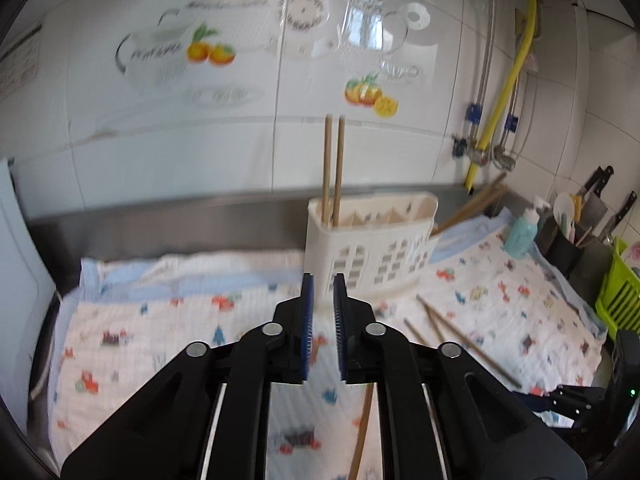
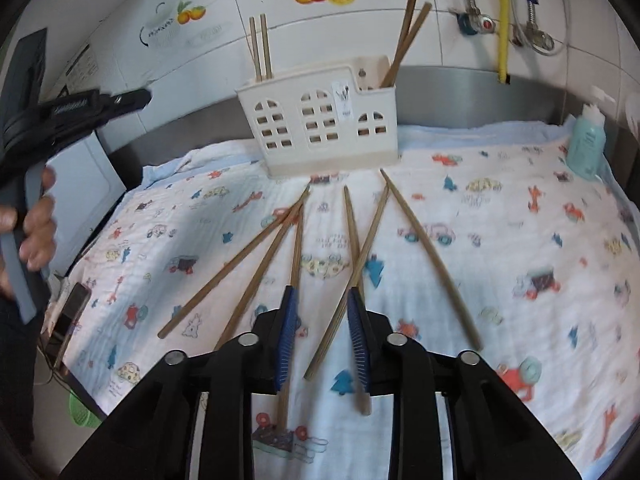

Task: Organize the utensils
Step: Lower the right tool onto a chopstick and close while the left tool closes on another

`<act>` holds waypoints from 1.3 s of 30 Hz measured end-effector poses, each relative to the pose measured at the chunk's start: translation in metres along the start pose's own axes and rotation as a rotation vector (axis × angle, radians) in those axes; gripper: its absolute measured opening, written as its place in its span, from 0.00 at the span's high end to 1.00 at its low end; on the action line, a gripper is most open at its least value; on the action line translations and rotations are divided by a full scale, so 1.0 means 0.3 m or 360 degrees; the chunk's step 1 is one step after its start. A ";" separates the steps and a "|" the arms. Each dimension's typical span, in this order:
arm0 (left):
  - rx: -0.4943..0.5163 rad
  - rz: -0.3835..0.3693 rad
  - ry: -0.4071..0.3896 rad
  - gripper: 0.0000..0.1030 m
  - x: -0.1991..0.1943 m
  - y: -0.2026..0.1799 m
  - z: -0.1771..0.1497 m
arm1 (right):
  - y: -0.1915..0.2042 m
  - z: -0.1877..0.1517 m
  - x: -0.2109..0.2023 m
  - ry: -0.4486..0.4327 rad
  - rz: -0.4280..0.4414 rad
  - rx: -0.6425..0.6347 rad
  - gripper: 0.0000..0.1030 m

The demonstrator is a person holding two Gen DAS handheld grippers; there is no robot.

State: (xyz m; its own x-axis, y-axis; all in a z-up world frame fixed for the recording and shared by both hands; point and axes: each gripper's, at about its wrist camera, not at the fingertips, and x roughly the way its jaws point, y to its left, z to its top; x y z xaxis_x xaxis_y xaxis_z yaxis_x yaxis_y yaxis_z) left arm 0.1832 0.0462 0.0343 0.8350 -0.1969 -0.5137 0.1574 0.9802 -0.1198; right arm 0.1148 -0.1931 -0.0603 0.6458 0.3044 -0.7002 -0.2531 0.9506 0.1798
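Observation:
A white plastic utensil holder (image 2: pixel 320 128) stands on the patterned cloth (image 2: pixel 500 240); it also shows in the left wrist view (image 1: pixel 372 248). Two chopsticks (image 2: pixel 260 46) stand upright in its left compartment and two more (image 2: pixel 406 36) lean in its right compartment. Several loose wooden chopsticks (image 2: pixel 360 264) lie fanned on the cloth in front of it. My right gripper (image 2: pixel 320 304) is open and empty, low over the near ends of these chopsticks. My left gripper (image 1: pixel 323 292) is open and empty, above the cloth in front of the holder; it also shows in the right wrist view (image 2: pixel 132 98).
A teal soap bottle (image 2: pixel 586 140) stands at the cloth's right edge. A knife block, a dark utensil cup (image 1: pixel 564 248) and a green rack (image 1: pixel 620 300) are at the far right. A steel backsplash and tiled wall run behind. A phone (image 2: pixel 70 312) lies at the left edge.

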 end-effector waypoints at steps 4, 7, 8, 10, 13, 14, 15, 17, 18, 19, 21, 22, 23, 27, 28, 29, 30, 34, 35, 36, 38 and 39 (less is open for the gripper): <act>0.0000 0.0019 0.0011 0.69 -0.020 0.031 -0.084 | 0.015 -0.043 0.039 0.0045 -0.0055 0.0035 0.82; 0.0001 0.0043 0.0036 0.69 -0.030 0.049 -0.136 | 0.023 -0.058 0.058 0.0053 -0.0101 0.0055 0.83; -0.0006 0.0035 0.0049 0.69 -0.033 0.056 -0.152 | 0.024 -0.062 0.063 0.0059 -0.0104 0.0068 0.83; -0.0017 0.0027 0.0067 0.69 -0.035 0.065 -0.179 | 0.027 -0.069 0.071 0.0058 -0.0143 0.0089 0.83; -0.0023 0.0023 0.0102 0.69 -0.034 0.072 -0.218 | 0.022 -0.073 0.083 0.0058 -0.0168 0.0125 0.83; -0.0033 0.0015 0.0120 0.69 -0.030 0.077 -0.233 | 0.020 -0.075 0.088 0.0062 -0.0174 0.0130 0.83; -0.0035 0.0011 0.0131 0.69 -0.028 0.076 -0.243 | 0.018 -0.076 0.094 0.0068 -0.0172 0.0140 0.83; -0.0037 0.0012 0.0153 0.69 -0.021 0.078 -0.267 | 0.017 -0.079 0.102 0.0070 -0.0164 0.0165 0.83; -0.0040 0.0009 0.0162 0.69 -0.020 0.076 -0.277 | 0.019 -0.080 0.107 0.0070 -0.0171 0.0164 0.84; -0.0047 0.0003 0.0172 0.69 -0.018 0.077 -0.288 | 0.020 -0.080 0.108 0.0064 -0.0177 0.0168 0.85; -0.0057 -0.0014 0.0194 0.69 -0.016 0.077 -0.309 | 0.021 -0.079 0.111 0.0056 -0.0186 0.0173 0.86; -0.0056 -0.0017 0.0200 0.69 -0.015 0.074 -0.316 | 0.020 -0.078 0.112 0.0048 -0.0195 0.0180 0.88; -0.0053 -0.0025 0.0210 0.69 -0.014 0.069 -0.328 | 0.018 -0.078 0.112 0.0045 -0.0197 0.0185 0.89; -0.0006 -0.0054 0.0246 0.69 -0.013 0.048 -0.366 | 0.010 -0.080 0.118 0.0044 -0.0200 0.0197 0.90; 0.0007 -0.0063 0.0259 0.69 -0.013 0.041 -0.376 | 0.007 -0.082 0.115 0.0039 -0.0205 0.0198 0.90; 0.0016 -0.0072 0.0270 0.69 -0.012 0.037 -0.387 | 0.005 -0.083 0.113 0.0032 -0.0207 0.0199 0.90; 0.0029 -0.0098 0.0290 0.69 -0.009 0.029 -0.402 | 0.000 -0.083 0.109 0.0029 -0.0203 0.0203 0.90; 0.0077 -0.0160 0.0352 0.69 0.004 0.000 -0.450 | -0.012 -0.080 0.082 -0.0002 -0.0218 0.0195 0.92; 0.0078 -0.0177 0.0373 0.69 0.013 -0.008 -0.462 | -0.015 -0.077 0.072 -0.0012 -0.0219 0.0191 0.92; 0.0077 -0.0198 0.0392 0.70 0.021 -0.014 -0.471 | -0.018 -0.073 0.063 -0.0022 -0.0224 0.0183 0.93; 0.0071 -0.0211 0.0414 0.70 0.036 -0.023 -0.483 | -0.020 -0.066 0.043 -0.0047 -0.0236 0.0164 0.93; 0.0071 -0.0220 0.0422 0.71 0.041 -0.028 -0.488 | -0.021 -0.060 0.029 -0.0066 -0.0247 0.0149 0.93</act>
State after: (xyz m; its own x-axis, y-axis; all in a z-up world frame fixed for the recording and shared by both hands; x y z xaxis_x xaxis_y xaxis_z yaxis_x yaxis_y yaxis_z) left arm 0.1148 0.0328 -0.0955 0.6381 -0.3211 -0.6998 0.2881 0.9424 -0.1698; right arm 0.1090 -0.1975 -0.0799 0.7017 0.1543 -0.6956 -0.0813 0.9872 0.1369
